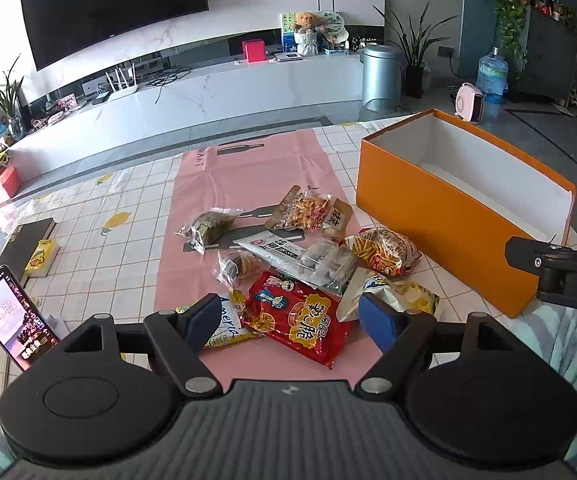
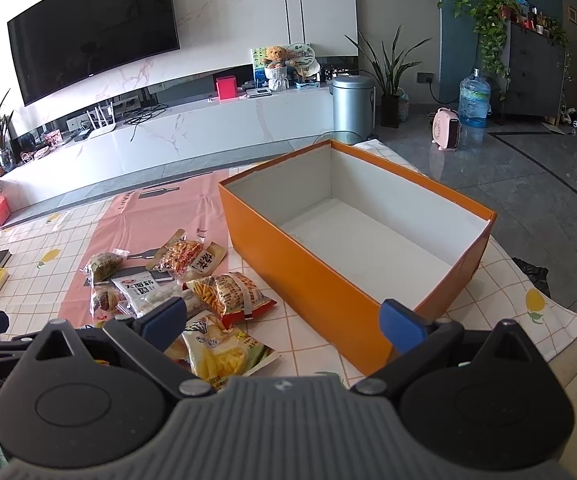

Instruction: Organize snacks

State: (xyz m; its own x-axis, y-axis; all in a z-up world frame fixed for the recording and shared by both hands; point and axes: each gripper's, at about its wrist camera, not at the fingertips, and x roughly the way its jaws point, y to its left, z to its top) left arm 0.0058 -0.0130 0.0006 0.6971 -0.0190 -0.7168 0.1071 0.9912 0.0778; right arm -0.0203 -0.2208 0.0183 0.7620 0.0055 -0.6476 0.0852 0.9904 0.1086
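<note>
Checked tablecloth (image 1: 120, 200), crinkly snack packets (image 1: 300, 320), rectangular box (image 2: 316, 280)

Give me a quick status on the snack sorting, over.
Left gripper open, right gripper open, both empty. Snack pile loose on pink mat; orange box empty. Nothing blocking.

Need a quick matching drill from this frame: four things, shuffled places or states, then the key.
Things:
1. orange box
2. red packet
3. phone
4. left gripper

Places or states:
A. propped up at the left edge of the table, screen lit
B. open, nothing held
C. empty, white inside, to the right of the snack pile
D. lying on the pink mat, nearest snack in the left wrist view

Pairs: 1-C, 2-D, 3-A, 4-B
</note>
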